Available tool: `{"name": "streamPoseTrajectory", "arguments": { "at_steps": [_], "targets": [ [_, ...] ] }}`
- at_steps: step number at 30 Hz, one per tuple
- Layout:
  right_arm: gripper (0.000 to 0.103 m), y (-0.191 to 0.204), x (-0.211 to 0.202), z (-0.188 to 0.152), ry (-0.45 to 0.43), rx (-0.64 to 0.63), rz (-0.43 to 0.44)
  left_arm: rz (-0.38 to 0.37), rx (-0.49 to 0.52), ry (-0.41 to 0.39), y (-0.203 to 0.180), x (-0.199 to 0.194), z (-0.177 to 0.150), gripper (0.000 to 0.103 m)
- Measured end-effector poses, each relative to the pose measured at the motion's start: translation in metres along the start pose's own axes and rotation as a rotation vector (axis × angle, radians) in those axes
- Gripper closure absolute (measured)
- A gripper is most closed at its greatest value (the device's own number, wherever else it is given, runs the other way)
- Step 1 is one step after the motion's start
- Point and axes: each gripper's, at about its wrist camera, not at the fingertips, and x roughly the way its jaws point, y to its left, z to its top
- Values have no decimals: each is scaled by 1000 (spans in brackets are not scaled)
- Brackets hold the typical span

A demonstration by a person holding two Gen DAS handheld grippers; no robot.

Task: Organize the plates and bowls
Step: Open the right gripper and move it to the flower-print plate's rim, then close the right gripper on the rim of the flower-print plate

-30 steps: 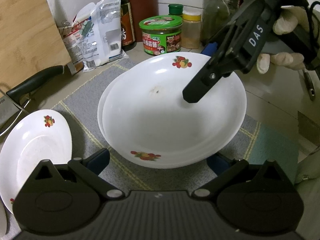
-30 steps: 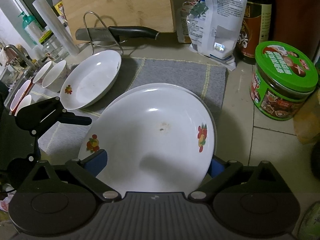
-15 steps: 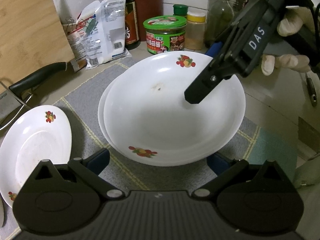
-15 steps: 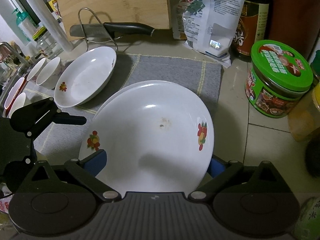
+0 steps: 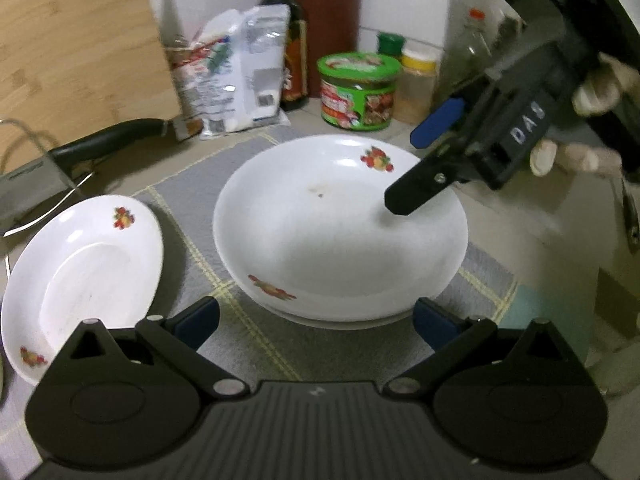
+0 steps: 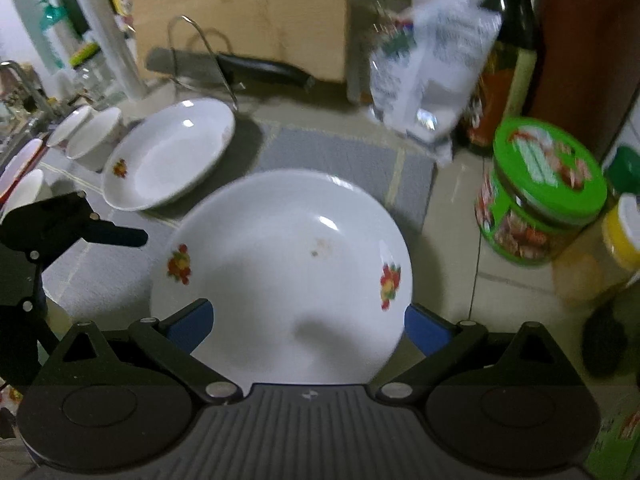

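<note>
Both tools (image 5: 316,318) (image 6: 306,322) open over three plates (image 5: 340,224).

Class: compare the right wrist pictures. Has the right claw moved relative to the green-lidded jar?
Yes. The right claw has drawn back and up from the stacked plates; the green-lidded jar now sits lower and nearer centre.

Both tools farther from stacked plates (image 5: 340,236).

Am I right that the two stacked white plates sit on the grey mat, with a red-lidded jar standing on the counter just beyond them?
Nearly: the jar's lid is green, not red. The left wrist view shows the green-lidded jar on the counter beyond the stacked white plates, and the right wrist view shows the same green lid. The rest holds: the plates do sit on the grey mat.
</note>
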Motion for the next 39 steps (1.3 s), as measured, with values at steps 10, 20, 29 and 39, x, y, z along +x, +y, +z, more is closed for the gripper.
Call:
{"name": "streamPoseTrajectory", "arguments": {
  "at_steps": [10, 20, 29, 39],
  "targets": [
    [0, 22, -4, 4, -119, -85, 35, 222, -183, -77, 10, -30, -23, 1],
    [0, 64, 18, 19, -113, -91, -10, 392, -296, -59, 65, -37, -59, 1],
    [0, 96, 44, 45, -84, -121, -31, 369, -298, -47, 106, -15, -66, 1],
    [0, 104, 69, 73, -58, -144, 14, 322, -325, -65, 123, -2, -65, 0]
  ]
}}
